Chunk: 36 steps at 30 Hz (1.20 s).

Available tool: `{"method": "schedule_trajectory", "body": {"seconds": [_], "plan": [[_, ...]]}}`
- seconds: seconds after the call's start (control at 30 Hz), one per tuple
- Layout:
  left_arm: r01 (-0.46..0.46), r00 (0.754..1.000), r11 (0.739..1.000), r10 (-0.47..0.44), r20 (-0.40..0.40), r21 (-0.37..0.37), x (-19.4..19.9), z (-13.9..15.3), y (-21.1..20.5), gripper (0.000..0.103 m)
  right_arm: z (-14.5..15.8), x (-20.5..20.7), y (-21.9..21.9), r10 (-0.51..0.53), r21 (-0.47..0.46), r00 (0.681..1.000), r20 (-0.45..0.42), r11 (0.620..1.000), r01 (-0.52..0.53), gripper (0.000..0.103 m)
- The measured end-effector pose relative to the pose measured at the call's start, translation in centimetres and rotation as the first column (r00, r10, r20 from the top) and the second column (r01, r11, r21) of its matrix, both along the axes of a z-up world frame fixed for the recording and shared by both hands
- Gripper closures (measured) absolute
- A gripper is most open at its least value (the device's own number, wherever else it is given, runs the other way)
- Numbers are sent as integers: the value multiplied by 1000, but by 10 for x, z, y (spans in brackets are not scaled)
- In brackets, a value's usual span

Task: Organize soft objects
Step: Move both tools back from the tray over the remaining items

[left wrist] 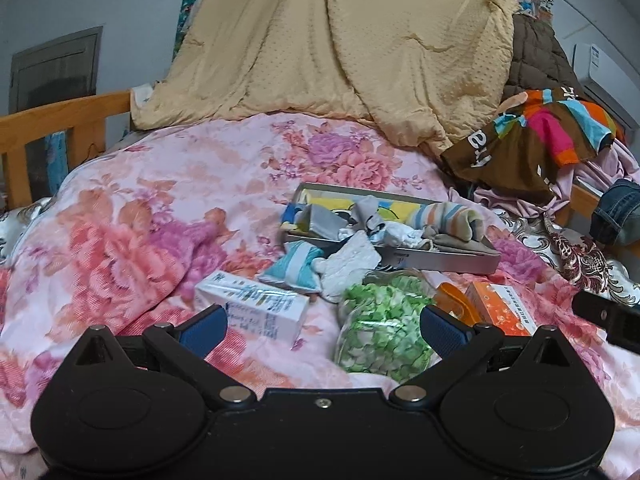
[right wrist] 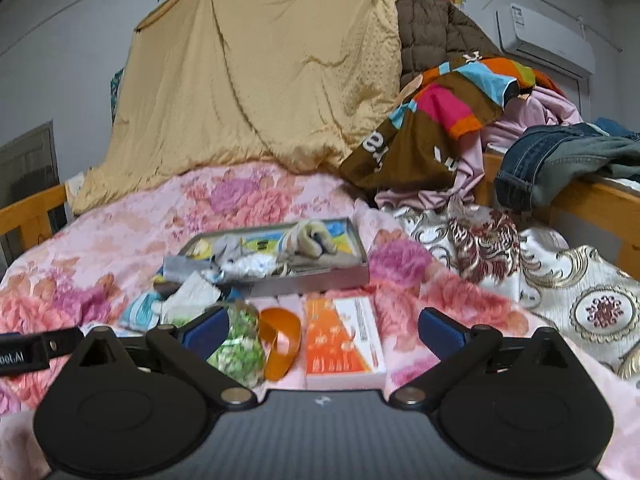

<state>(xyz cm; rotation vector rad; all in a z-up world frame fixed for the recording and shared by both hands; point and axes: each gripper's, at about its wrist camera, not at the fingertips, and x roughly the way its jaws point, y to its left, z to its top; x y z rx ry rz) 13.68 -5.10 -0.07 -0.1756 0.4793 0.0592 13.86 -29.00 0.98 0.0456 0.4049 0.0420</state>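
Both grippers are hovering low over the bed (left wrist: pixel 132 208), and the metal tray (left wrist: pixel 444 258) in the middle of the flowered quilt is our landmark.

Starting left of the tray: the left gripper (left wrist: pixel 323 330) is hanging with its fingers (left wrist: pixel 202 330) spread wide and holding nothing. Just in front of the tray and to its left, a white carton (left wrist: pixel 256 308) is lying on the quilt. Closer to the tray's front edge, a teal and white sock (left wrist: pixel 294 266) and a white cloth (left wrist: pixel 348 268) are spilling out over the rim, touching it.

In the tray itself, a striped sock (left wrist: pixel 452 218) and a heap of grey and white socks (left wrist: pixel 372 220) are lying loose, half sorted by the look of it.

Directly in front of the tray, a green and white bag (right wrist: pixel 236 344) is sitting beside an orange shoehorn-like piece (right wrist: pixel 282 342), and right of those an orange box (right wrist: pixel 340 340). The right gripper (right wrist: pixel 323 330) is poised over that box, fingers wide apart too, nothing between them.

Now the danger, as I judge it: the soft pieces are crowded against hard cartons, so a wide grab could be catching a box or the crinkly bag along with a sock. The tray is resting on a puffy quilt, so pressing on its front rim could be tipping it and spilling the socks. And a pinch too deep may be snagging the quilt itself.
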Motion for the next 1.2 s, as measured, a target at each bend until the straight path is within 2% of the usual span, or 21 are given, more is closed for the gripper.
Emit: {"method": "schedule_trajectory", "body": {"seconds": [0.13, 0.27, 0.43, 0.7, 0.9, 1.2], "plan": [[-6, 1000, 1000, 6, -17, 7, -7, -4, 9, 1, -3, -7, 13, 22, -48, 1000, -14, 999, -22, 0], [-27, 999, 999, 27, -22, -33, -16, -5, 20, 1, -4, -9, 29, 61, -111, 998, -14, 992, -62, 0], [-43, 999, 999, 42, -30, -31, -25, -8, 31, 1, -7, -13, 49, 132, -170, 991, -22, 976, -134, 0], [-73, 997, 997, 73, -21, -22, -35, -15, 46, 1, -14, -8, 60, 189, -157, 980, -65, 968, -197, 0], [-100, 995, 995, 100, -7, 12, -33, -15, 55, 1, -16, -3, 59, 202, -142, 976, -83, 967, -212, 0], [-112, 994, 994, 112, -17, 1, -27, -17, 61, 1, -19, 1, 60, 204, -130, 974, -99, 968, -216, 0]]}}
